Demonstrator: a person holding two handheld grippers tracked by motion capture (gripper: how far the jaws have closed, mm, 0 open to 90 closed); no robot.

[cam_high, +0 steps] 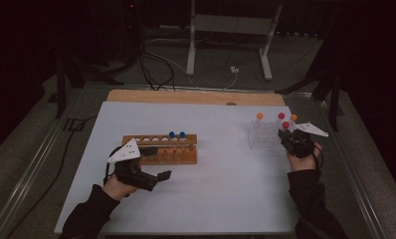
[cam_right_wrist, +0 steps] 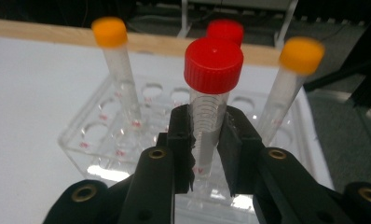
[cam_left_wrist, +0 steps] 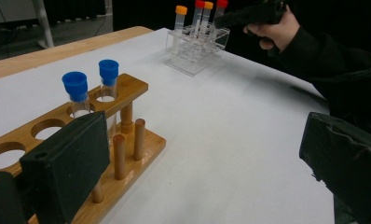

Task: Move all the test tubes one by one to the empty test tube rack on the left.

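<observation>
My right gripper point(cam_right_wrist: 207, 122) is shut on a clear tube with a red cap point(cam_right_wrist: 213, 65), gripping it just below the cap over the clear plastic rack point(cam_right_wrist: 104, 140). Two orange-capped tubes point(cam_right_wrist: 110, 31) point(cam_right_wrist: 301, 55) and another red-capped tube point(cam_right_wrist: 225, 30) stand upright in that rack. In the high view this rack point(cam_high: 264, 135) is at the table's right, with the right gripper point(cam_high: 287, 134) at its near right corner. My left gripper point(cam_high: 157, 162) is open and empty beside the front of a wooden rack point(cam_high: 158, 149), which holds two blue-capped tubes point(cam_left_wrist: 75, 86) point(cam_left_wrist: 108, 72).
A white sheet point(cam_high: 221, 184) covers the table, with a wooden edge point(cam_high: 196, 96) showing at the back. The wooden rack has several empty holes point(cam_left_wrist: 48, 128) on its left part. Cables and a table frame point(cam_high: 231, 30) lie on the floor beyond.
</observation>
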